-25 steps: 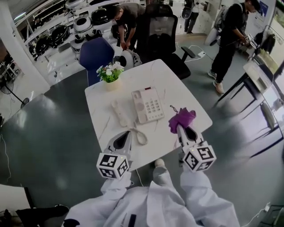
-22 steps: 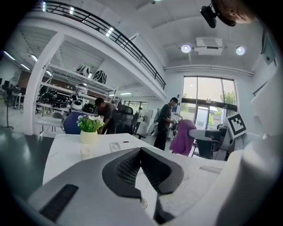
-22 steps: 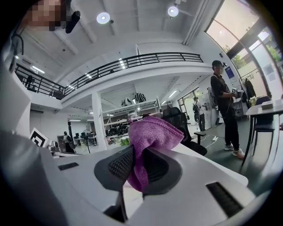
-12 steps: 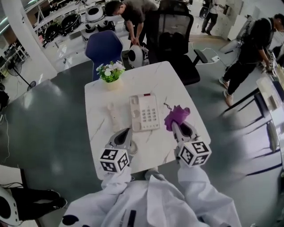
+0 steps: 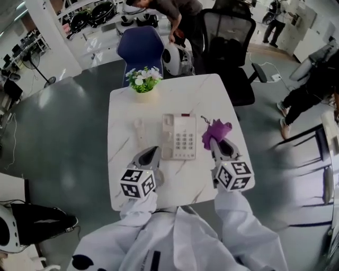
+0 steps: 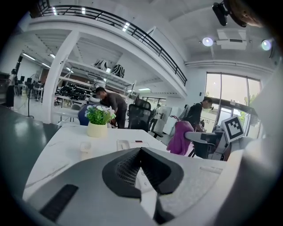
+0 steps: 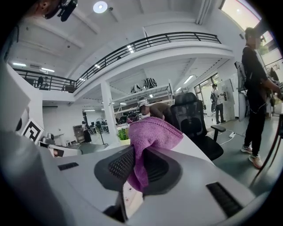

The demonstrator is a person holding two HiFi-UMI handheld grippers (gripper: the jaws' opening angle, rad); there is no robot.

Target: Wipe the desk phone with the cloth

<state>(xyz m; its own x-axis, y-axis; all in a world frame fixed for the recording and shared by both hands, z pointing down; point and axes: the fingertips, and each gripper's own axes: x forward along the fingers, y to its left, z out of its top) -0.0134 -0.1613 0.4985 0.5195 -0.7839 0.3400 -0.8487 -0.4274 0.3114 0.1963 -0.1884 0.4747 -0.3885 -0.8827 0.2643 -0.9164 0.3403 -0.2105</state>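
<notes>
On the white marble-patterned table [image 5: 212,95], middle of the top:

- Desk phone [image 5: 179,136], one. Cream, rectangular. Its long axis runs away from the person toward the far edge. The keypad is on the right half and nearer the person, and a small red strip sits at the far end. In the left gripper view it shows only as a low sliver [image 6: 130,143] above the jaws.
- Handset [image 5: 139,131], one. Off the cradle, it lies flat just left of the phone and parallel to it. Its near end is hidden behind the left gripper.
- Cloth [image 5: 217,131], one. Purple and bunched, just right of the phone, with no contact visible. It is pinched between the right gripper's jaws and stands out beyond their tips [image 7: 152,132].
- Right gripper [image 5: 214,143], one. Clamped on the cloth [image 7: 135,165] and pointing away from the person beside the phone's right edge.
- Left gripper [image 5: 153,152], one. Its jaws are together with nothing between them [image 6: 141,152]. The tip is by the phone's near left corner; whether it touches the table cannot be told.
- Flower pot [image 5: 143,80], one. White blooms, at the far left of the table.
- Chairs, two. Blue chair [image 5: 140,47] and black office chair [image 5: 225,32], both beyond the far edge.
- Persons in the background. One bends over [image 5: 169,10] behind the chairs, cut off at the top edge. Another [image 5: 312,90] is at the right, partly out of frame.
</notes>
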